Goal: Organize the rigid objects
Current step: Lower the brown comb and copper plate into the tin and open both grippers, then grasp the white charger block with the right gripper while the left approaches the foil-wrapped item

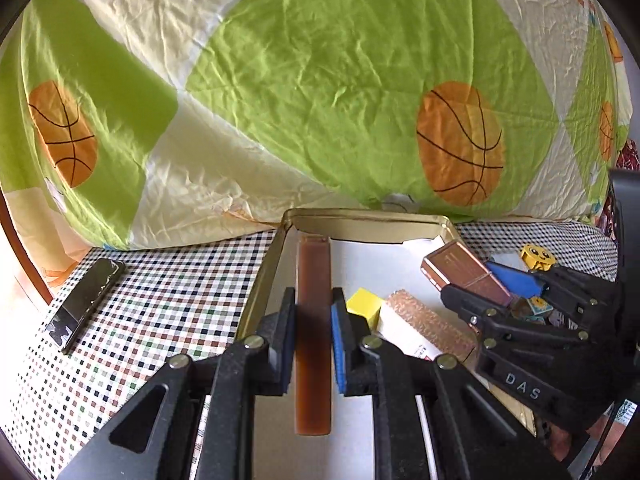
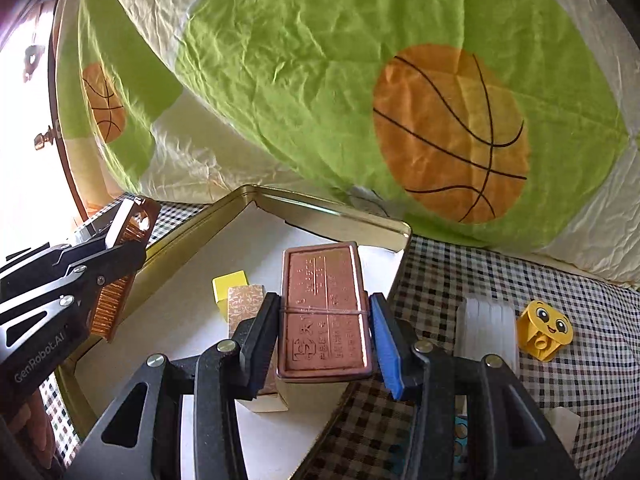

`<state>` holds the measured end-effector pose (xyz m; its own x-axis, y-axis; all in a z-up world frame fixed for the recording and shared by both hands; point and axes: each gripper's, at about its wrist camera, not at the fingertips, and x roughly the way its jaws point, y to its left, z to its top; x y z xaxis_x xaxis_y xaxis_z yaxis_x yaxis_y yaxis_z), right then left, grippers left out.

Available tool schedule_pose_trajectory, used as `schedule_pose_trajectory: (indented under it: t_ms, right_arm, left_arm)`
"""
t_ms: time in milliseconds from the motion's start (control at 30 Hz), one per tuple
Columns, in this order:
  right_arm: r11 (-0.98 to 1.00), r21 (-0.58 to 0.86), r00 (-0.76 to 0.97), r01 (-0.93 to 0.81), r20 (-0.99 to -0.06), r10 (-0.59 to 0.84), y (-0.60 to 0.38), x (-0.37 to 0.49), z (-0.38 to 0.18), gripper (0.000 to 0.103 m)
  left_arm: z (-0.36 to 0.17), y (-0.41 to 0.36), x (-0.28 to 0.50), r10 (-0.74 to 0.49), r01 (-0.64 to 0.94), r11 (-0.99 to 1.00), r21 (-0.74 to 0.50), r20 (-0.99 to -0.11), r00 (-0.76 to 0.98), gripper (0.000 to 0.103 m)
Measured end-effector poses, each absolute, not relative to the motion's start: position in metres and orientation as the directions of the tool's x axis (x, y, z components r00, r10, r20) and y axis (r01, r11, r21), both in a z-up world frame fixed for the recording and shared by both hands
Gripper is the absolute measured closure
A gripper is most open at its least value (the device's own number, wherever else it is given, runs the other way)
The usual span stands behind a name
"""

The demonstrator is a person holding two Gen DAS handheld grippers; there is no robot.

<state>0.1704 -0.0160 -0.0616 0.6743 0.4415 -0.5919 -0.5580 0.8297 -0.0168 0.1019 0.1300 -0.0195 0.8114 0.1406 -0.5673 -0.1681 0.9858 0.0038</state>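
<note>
My left gripper (image 1: pixel 313 316) is shut on a brown comb (image 1: pixel 314 344) and holds it over the left side of the gold tin tray (image 1: pixel 260 280). It also shows in the right wrist view (image 2: pixel 114 280), at the tray's left rim (image 2: pixel 172 236). My right gripper (image 2: pixel 322 330) is shut on a copper-coloured tin box (image 2: pixel 324 312) over the tray's right part; the box also shows in the left wrist view (image 1: pixel 464 276). In the tray lie a yellow block (image 1: pixel 364 306) and a patterned copper box (image 1: pixel 424 326).
A black flat bar (image 1: pixel 84 304) lies on the checkered cloth left of the tray. A yellow smiley-face block (image 2: pixel 544 330) and a white ribbed piece (image 2: pixel 486 330) lie to the right of the tray. A green quilt with basketballs (image 1: pixel 320 80) rises behind.
</note>
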Motion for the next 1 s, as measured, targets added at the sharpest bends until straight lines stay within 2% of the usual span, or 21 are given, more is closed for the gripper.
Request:
schedule_pose_trajectory:
  t_ms: [67,100,133,167,200,233,567,667,700,867,1000]
  right_arm:
    - [0.818,-0.009,0.65,-0.575,-0.612,0.451,-0.01,0.172,-0.065,0.054]
    - [0.817,-0.007,0.65,-0.576,-0.61,0.453,-0.009,0.171,-0.065,0.053]
    - [0.812,0.0,0.644,-0.584,-0.609,0.464,-0.01,0.17,-0.065,0.047]
    - [0.803,0.01,0.634,-0.596,-0.607,0.479,-0.01,0.169,-0.064,0.039]
    - [0.802,0.011,0.638,-0.597,-0.6,0.483,-0.013,0.167,-0.063,0.038]
    - [0.803,0.006,0.644,-0.595,-0.594,0.482,-0.016,0.164,-0.06,0.035]
    - [0.811,-0.002,0.682,-0.585,-0.542,0.491,-0.045,0.142,-0.041,0.034]
    - [0.819,-0.013,0.706,-0.574,-0.514,0.487,-0.066,0.134,-0.032,0.034]
    - [0.828,-0.015,0.718,-0.561,-0.506,0.478,-0.078,0.132,-0.029,0.034]
    - [0.894,-0.026,0.781,-0.448,-0.497,0.377,-0.144,0.13,-0.028,0.03]
    - [0.944,-0.014,0.804,-0.328,-0.529,0.272,-0.199,0.138,-0.035,0.029]
  left_arm:
    - [-0.022,0.13,0.104,0.152,-0.174,0.985,0.018,-0.574,0.804,0.086]
    - [-0.024,0.13,0.104,0.162,-0.181,0.983,0.025,-0.577,0.8,0.078]
    - [-0.024,0.131,0.105,0.174,-0.192,0.981,0.029,-0.578,0.797,0.07]
    - [-0.025,0.132,0.104,0.188,-0.208,0.978,0.032,-0.575,0.796,0.05]
    - [-0.024,0.133,0.103,0.215,-0.233,0.972,0.041,-0.565,0.797,0.038]
    - [-0.024,0.134,0.101,0.23,-0.247,0.968,0.045,-0.555,0.799,0.034]
    - [-0.019,0.125,0.094,0.248,-0.256,0.965,0.06,-0.538,0.806,0.026]
    - [-0.008,0.116,0.086,0.239,-0.253,0.967,0.042,-0.503,0.83,0.013]
    - [-0.004,0.111,0.083,0.234,-0.248,0.968,0.037,-0.489,0.841,0.01]
    - [0.011,0.069,0.078,0.161,-0.168,0.985,0.024,-0.451,0.878,0.009]
    - [0.013,0.02,0.084,0.076,-0.066,0.997,0.037,-0.451,0.889,0.008]
